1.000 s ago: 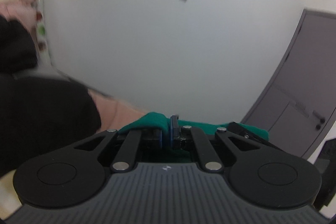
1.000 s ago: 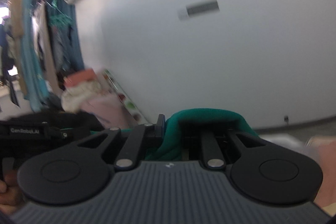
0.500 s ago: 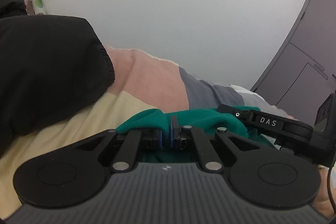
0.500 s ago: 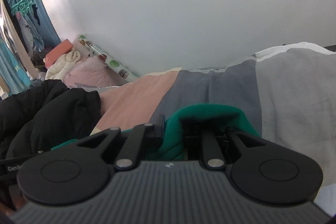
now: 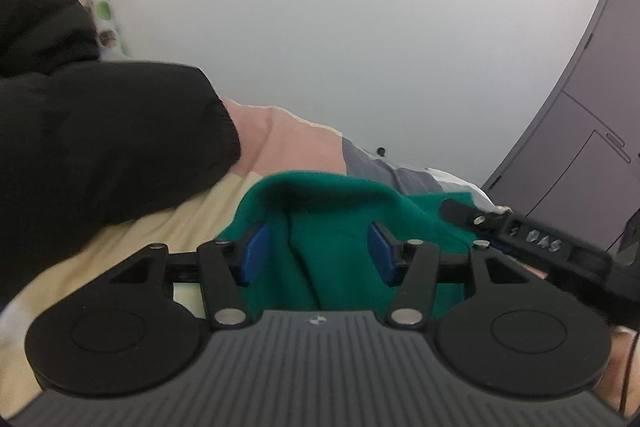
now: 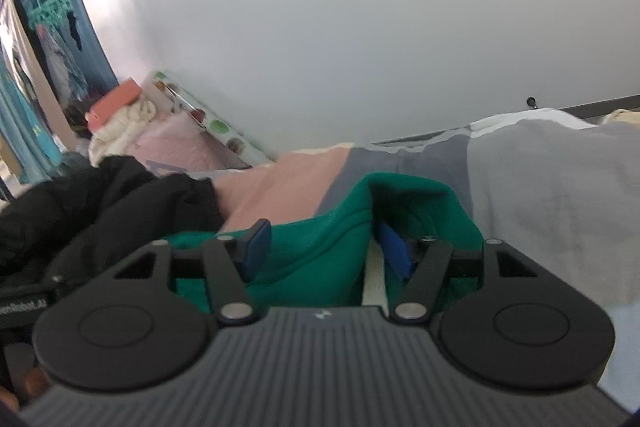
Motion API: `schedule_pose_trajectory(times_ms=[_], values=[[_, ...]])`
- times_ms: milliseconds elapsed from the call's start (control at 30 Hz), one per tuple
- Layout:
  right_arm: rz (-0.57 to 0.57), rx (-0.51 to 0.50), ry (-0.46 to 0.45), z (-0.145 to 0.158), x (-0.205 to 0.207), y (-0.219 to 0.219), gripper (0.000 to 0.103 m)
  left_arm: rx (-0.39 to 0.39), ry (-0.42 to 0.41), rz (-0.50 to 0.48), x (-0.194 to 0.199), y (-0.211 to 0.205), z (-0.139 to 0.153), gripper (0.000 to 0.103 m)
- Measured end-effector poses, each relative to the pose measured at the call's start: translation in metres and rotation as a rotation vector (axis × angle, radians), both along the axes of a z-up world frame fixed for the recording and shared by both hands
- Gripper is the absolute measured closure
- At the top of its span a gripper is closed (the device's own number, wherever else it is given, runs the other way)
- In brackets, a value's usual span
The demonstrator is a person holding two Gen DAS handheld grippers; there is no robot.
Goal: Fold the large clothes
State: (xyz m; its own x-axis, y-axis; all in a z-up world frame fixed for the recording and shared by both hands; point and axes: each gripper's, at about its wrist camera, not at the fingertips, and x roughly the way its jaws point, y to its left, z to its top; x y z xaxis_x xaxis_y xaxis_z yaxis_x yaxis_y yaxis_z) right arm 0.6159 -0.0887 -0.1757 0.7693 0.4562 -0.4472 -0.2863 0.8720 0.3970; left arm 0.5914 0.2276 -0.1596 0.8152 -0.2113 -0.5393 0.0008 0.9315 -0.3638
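A green garment [image 5: 336, 227] lies bunched on the bed, right under both grippers. My left gripper [image 5: 318, 251] is open, its blue pads [image 5: 254, 247] spread apart with the green cloth lying loose between them. My right gripper [image 6: 326, 243] is also open; a fold of the same green garment [image 6: 320, 259] rises between its blue pads [image 6: 396, 251]. In the left wrist view, the right gripper's black body [image 5: 540, 247] shows at the right edge.
The bed cover [image 6: 560, 195] has pink, cream and grey patches. A black jacket [image 5: 100, 147] lies at the left, also seen in the right wrist view [image 6: 100, 203]. A white wall stands behind; a grey door [image 5: 592, 131] at the right; piled bedding [image 6: 128, 123] far left.
Both grippers came down from pointing at the wall to the bed, carrying the green garment, then opened and let go of it. The cloth now lies loose between the jaws.
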Motion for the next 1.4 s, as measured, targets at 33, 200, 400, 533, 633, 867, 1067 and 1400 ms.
schedule_pose_trajectory(times_ms=[33, 200, 400, 533, 633, 867, 1067, 1400], values=[[0.001, 0.0, -0.016, 0.008, -0.011, -0.003, 0.039, 0.015, -0.002, 0.004, -0.011, -0.002, 0.007, 0.043], [0.017, -0.043, -0.075, 0.047, -0.081, -0.016, 0.039, 0.078, -0.016, 0.02, -0.086, -0.021, 0.046, 0.043], [0.028, -0.057, -0.115, 0.086, -0.176, -0.038, 0.039, 0.107, -0.015, 0.025, -0.182, -0.052, 0.078, 0.043], [0.034, -0.081, -0.112, 0.097, -0.228, -0.052, 0.039, 0.091, -0.006, 0.034, -0.242, -0.07, 0.081, 0.043], [0.041, -0.093, -0.111, 0.1, -0.264, -0.065, 0.039, 0.094, 0.001, 0.039, -0.28, -0.085, 0.074, 0.043], [0.021, -0.151, -0.06, 0.076, -0.321, -0.096, 0.039, 0.057, 0.055, 0.025, -0.343, -0.116, 0.038, 0.042], [-0.007, -0.203, 0.033, 0.032, -0.344, -0.111, 0.039, 0.036, 0.108, -0.006, -0.35, -0.131, -0.006, 0.041], [-0.092, -0.219, 0.219, -0.025, -0.327, -0.115, 0.039, 0.082, 0.141, -0.07, -0.327, -0.15, -0.049, 0.04]])
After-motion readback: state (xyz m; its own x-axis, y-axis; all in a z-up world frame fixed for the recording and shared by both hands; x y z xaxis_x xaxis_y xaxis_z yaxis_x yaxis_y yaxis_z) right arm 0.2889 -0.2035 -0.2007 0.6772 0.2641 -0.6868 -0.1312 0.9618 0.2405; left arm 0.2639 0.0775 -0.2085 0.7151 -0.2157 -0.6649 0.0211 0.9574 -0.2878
